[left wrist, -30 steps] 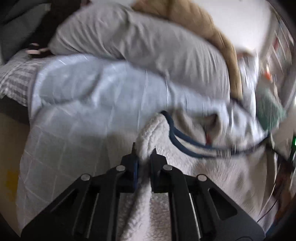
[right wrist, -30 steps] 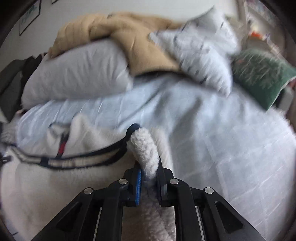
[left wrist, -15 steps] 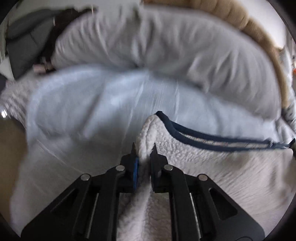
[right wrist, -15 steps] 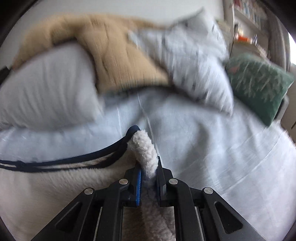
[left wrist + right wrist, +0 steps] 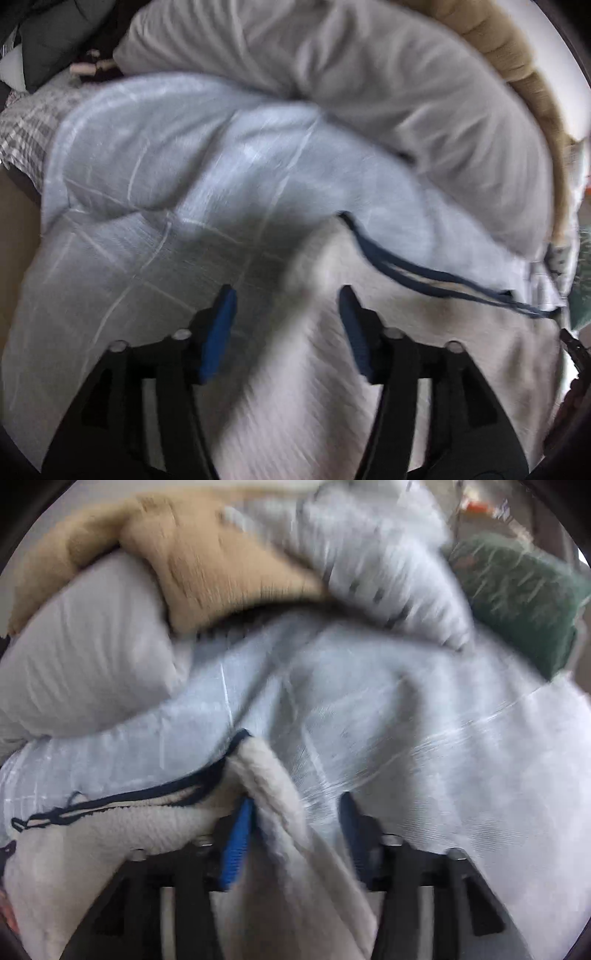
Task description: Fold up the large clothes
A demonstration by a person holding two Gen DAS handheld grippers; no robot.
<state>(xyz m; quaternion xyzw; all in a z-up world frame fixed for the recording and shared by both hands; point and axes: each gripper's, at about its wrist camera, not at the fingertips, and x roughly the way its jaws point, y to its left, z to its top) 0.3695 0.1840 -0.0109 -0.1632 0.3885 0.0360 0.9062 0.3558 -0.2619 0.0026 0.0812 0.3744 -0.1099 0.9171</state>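
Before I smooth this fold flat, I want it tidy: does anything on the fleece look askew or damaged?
No damage shows. The cream fleece garment has one corner humped up between the right gripper's opening jaws, and its navy-trimmed edge runs slanted and wavy across the pale blue duvet.

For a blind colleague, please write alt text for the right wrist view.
The right gripper, its jaws opening, has a corner of a cream fleece garment with navy trim lying loose between them on a pale blue bedspread. Behind lie a grey pillow, a tan blanket and a green cushion.
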